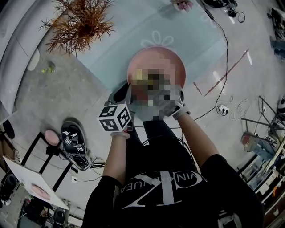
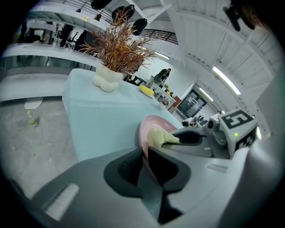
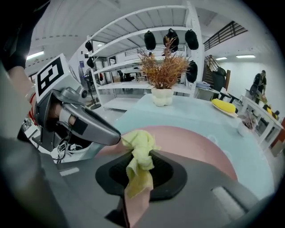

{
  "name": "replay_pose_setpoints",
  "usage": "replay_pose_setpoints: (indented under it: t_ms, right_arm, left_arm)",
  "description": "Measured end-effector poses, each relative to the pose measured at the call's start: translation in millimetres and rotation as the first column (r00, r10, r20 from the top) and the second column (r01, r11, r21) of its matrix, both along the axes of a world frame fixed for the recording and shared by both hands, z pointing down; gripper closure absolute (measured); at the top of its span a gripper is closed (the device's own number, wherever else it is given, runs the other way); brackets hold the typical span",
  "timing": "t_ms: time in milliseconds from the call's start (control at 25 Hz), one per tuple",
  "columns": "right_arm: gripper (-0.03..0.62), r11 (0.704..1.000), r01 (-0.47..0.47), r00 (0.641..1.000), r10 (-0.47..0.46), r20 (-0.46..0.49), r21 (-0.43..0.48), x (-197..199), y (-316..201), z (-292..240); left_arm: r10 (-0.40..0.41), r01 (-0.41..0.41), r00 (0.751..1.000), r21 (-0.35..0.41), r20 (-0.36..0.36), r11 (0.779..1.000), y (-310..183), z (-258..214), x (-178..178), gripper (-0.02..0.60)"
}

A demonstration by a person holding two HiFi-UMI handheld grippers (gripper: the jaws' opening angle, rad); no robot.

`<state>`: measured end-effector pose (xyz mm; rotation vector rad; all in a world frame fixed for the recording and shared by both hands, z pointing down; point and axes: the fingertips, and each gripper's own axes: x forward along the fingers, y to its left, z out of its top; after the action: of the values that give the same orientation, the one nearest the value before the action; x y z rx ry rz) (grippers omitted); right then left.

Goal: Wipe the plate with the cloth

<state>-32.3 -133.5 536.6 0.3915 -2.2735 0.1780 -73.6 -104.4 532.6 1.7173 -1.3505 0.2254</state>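
Both grips are tight: our left gripper [image 2: 144, 161] fingers pinch the plate [image 2: 155, 125] rim and the right gripper [image 3: 140, 174] clamps the cloth [image 3: 139, 148]. Wiping seems under way; next we sweep the cloth across.

Table [image 1: 187, 31]: pale blue-green top with a white flower outline [image 1: 156, 41] printed near its front edge.
- Far left corner: white vase [image 2: 107, 79] with a dry brown plant [image 1: 80, 22], upright.
- Far edge: small pink flower-like piece [image 1: 182, 4].
- Right part, well apart from the vase: yellow item [image 3: 225, 106], kind unclear.

Floor [image 1: 44, 102]: grey concrete. To the right of the table lie a black cable [image 1: 226, 42], a white power strip [image 1: 224, 108] and a red line [image 1: 229, 69]. To the left lies a small yellow-green scrap [image 1: 48, 68].
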Motion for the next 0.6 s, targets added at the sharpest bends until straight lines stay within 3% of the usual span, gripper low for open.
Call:
replay_pose_setpoints:
  t_ms: [320, 600]
  right_arm:
    - [0.516, 0.974, 0.186, 0.977, -0.170, -0.127, 0.130, -23, -25, 14]
    - [0.517, 0.975, 0.127, 0.979, -0.094, -0.182, 0.180, -8, -63, 15]
  left_arm:
    - [-0.016, 0.016, 1.000, 0.003, 0.018, 1.000, -1, 1, -2, 0.581]
    - [-0.022, 0.022, 1.000, 0.008, 0.020, 1.000, -1, 1, -1, 0.581]
